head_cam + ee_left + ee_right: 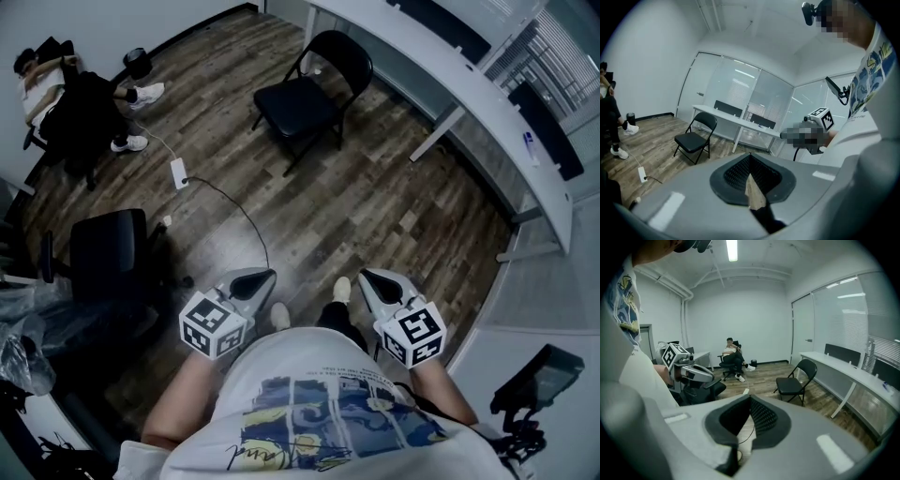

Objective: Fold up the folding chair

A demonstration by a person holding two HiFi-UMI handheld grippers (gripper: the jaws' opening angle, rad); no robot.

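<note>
Head view is showing the folding chair (305, 98) open, upper centre, beyond reach — so I'm holding left gripper (265, 275) and right gripper (366, 275) empty, jaws together.

- The folding chair (305, 98) is all black.
- The floor (375, 216) is brown and grey wood, in long stripy boards.
- The long bench (427, 58) is white.
- The left tool (266, 275) and the right tool (366, 275) are grey, with black pads at the tips.
- The cube (212, 324) on each tool has black and white squares.
- The person's shirt (328, 412) is white with a blue and yellow picture.
- The office chair (108, 251) is black.
</note>
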